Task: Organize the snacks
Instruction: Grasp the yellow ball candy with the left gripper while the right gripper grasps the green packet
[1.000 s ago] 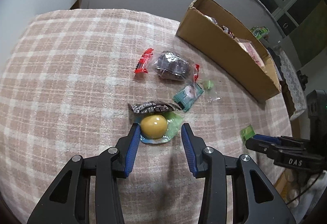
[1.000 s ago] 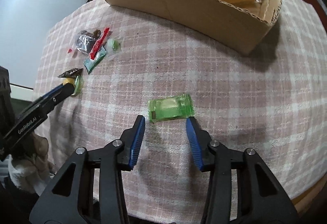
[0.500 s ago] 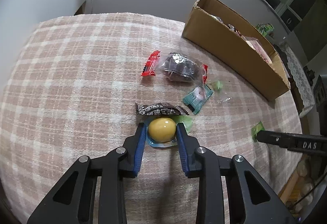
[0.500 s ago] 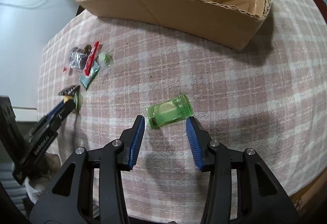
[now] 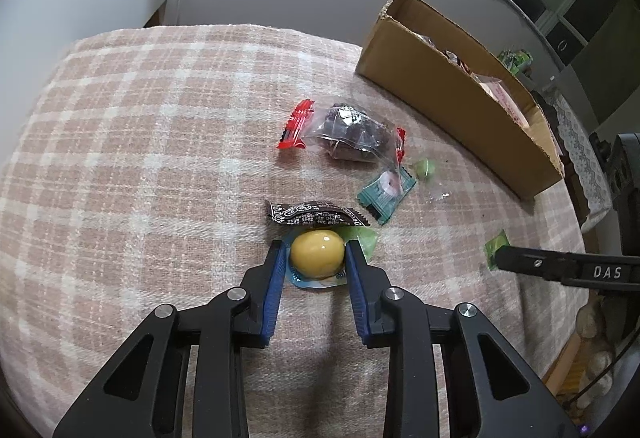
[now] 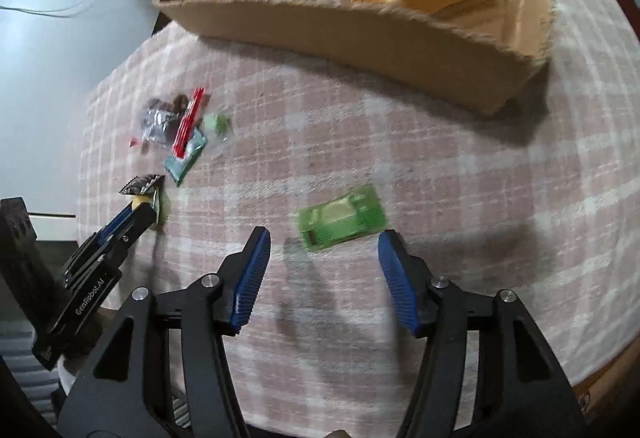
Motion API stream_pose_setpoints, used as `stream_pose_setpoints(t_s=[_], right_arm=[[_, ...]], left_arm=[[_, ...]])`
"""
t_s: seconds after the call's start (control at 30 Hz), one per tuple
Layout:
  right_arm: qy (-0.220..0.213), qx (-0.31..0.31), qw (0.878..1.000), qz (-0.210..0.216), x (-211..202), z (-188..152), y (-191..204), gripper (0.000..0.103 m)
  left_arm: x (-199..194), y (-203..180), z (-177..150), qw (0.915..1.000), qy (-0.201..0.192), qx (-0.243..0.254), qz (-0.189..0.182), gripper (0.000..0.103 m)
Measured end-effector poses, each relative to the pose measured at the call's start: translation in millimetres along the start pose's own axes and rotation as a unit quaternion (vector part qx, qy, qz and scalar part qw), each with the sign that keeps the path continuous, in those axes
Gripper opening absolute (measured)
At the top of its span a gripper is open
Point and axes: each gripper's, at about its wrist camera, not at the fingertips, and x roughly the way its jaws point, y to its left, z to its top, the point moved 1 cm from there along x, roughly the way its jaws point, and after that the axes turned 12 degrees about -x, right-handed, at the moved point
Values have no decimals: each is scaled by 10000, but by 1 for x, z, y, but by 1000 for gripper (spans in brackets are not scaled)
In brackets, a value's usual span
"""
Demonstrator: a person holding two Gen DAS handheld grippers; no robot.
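The left gripper (image 5: 316, 258) pinches a yellow egg-shaped sweet (image 5: 317, 253) in a green-edged clear wrapper, both blue pads pressed to its sides on the pink checked tablecloth (image 5: 140, 158). Touching the sweet at 12 o'clock lies a dark brown sachet (image 5: 316, 216) with white print too small to read. At 1 o'clock lie a teal packet (image 5: 386, 192), a small green candy (image 5: 425, 168) and a clear bag of dark pieces with red ends (image 5: 348, 134). From 9 to 11 o'clock the cloth lies bare to its rounded edge.

The right gripper (image 6: 324, 262) stands spread, its jaws having just been opening; the green packet (image 6: 342, 218) lies flat just ahead of the tips, touching neither pad. Its arm, seen from the left wrist, reads "DAS"; the left one's reads "GenRobot.AI". At 12 o'clock, across bare cloth, stands the cardboard box (image 6: 360, 38), holding a blue-and-red bar with white characters and a pink-printed bread pack.
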Motion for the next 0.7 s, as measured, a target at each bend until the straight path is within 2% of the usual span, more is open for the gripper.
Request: stream_pose_setpoints(t_s=[0.1,0.23,0.33,0.47,0.57,0.63,0.7], right_arm=[[-141,-525,9985,-20,-4,1,2,60],[91,-1495,9884,-252,9,9,20,60],[174,-1874,9811,-444,14,15,25,59],[202,-2227,9725,-656,20,12,39,53],[217,-2445,9658,-836,22,8,46,42],[213,-2465,9651,-858,22,9,47,32],[199,-2457,9656,-828,22,10,47,31]], left_arm=[[0,2,0,10000,4,-20,-35,28],[1,3,1,10000,7,-20,-48,28],[1,2,1,10000,-8,-36,-38,28],[1,1,2,10000,-20,-64,-49,28],[1,1,2,9999,-39,-67,-67,27],[1,1,2,9999,-49,-72,-64,26],[0,1,1,9999,-55,-80,-65,26]])
